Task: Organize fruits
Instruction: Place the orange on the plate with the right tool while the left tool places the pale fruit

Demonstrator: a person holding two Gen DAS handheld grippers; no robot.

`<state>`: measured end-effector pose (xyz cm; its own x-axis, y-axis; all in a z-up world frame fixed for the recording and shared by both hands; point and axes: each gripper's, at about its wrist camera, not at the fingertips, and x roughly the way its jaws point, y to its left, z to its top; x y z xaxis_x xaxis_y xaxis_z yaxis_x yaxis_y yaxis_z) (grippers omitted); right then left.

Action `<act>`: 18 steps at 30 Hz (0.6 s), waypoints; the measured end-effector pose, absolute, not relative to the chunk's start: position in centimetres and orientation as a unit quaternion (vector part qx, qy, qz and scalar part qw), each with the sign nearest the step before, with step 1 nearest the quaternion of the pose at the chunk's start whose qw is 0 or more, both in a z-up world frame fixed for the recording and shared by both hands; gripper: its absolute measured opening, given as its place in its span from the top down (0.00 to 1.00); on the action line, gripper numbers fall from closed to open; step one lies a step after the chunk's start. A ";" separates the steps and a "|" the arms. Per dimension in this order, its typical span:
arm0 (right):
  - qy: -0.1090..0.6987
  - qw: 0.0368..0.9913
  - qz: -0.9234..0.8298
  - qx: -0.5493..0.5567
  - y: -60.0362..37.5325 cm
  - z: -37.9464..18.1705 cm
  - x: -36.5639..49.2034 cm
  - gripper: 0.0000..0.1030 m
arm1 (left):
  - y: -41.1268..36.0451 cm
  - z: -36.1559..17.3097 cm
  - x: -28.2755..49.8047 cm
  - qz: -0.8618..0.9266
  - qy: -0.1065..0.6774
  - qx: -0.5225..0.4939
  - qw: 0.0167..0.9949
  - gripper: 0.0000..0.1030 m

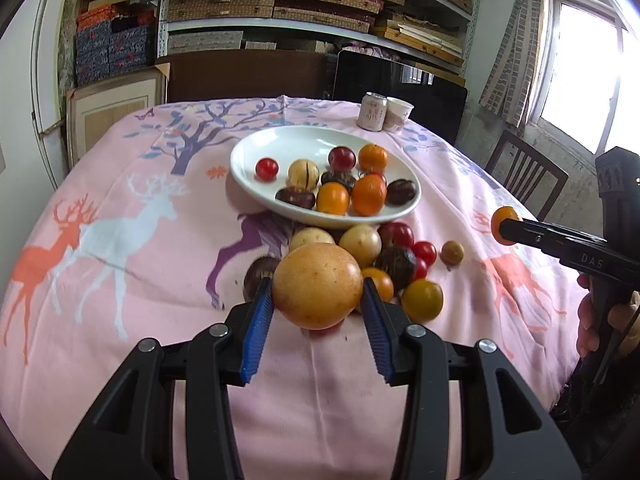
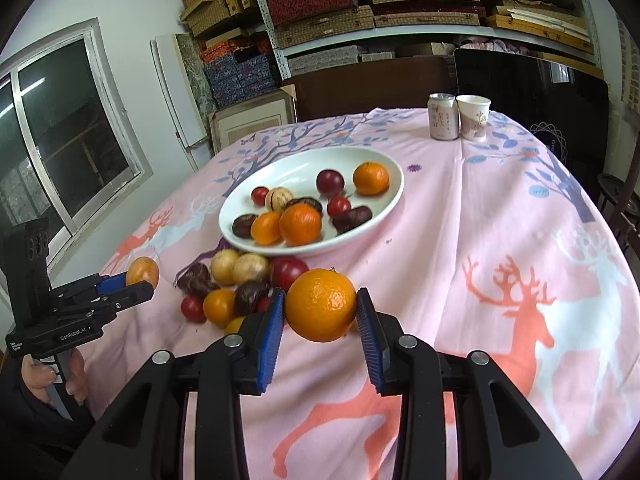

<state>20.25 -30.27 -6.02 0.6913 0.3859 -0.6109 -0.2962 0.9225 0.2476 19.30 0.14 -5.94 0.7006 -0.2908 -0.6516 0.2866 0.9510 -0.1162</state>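
My left gripper (image 1: pixel 318 300) is shut on a yellow-orange round fruit (image 1: pixel 317 285) and holds it above the loose pile of fruits (image 1: pixel 384 256) on the cloth. It also shows in the right wrist view (image 2: pixel 132 286), with the fruit (image 2: pixel 142 271) between its jaws. My right gripper (image 2: pixel 320 310) is shut on an orange (image 2: pixel 321 304), held above the cloth right of the pile (image 2: pixel 236 280). It shows at the right of the left wrist view (image 1: pixel 505 229) with the orange (image 1: pixel 503 222). A white oval plate (image 1: pixel 256 148) behind the pile holds several fruits; it also shows in the right wrist view (image 2: pixel 288 168).
A drink can (image 1: pixel 372 112) and a paper cup (image 1: pixel 398 114) stand at the table's far edge. The round table has a pink deer-print cloth (image 1: pixel 120 240). Chairs (image 1: pixel 524 172) stand around it. Shelves of boxes (image 1: pixel 280 4) fill the back wall.
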 end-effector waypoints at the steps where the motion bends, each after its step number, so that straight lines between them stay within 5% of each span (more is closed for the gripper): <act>1: 0.343 0.919 0.185 0.065 -30.3 -5.6 20.7 0.65 | 0.0 -5.5 20.0 -0.152 0.354 0.000 0.923 0.58; 9: 0.309 0.929 0.192 0.062 -29.4 -1.9 26.9 0.65 | -2.1 -2.5 28.0 -0.139 0.343 0.005 0.929 0.58; 18: 0.339 0.919 0.199 0.040 -25.8 -3.4 37.3 0.64 | -3.7 -5.1 39.1 -0.123 0.393 -0.028 0.911 0.55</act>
<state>37.34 -25.82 -3.43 0.6910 0.3932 -0.6065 -0.3383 0.9175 0.2093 39.06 -3.66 -5.08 0.6604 -0.2453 -0.7097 0.2014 0.9684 -0.1473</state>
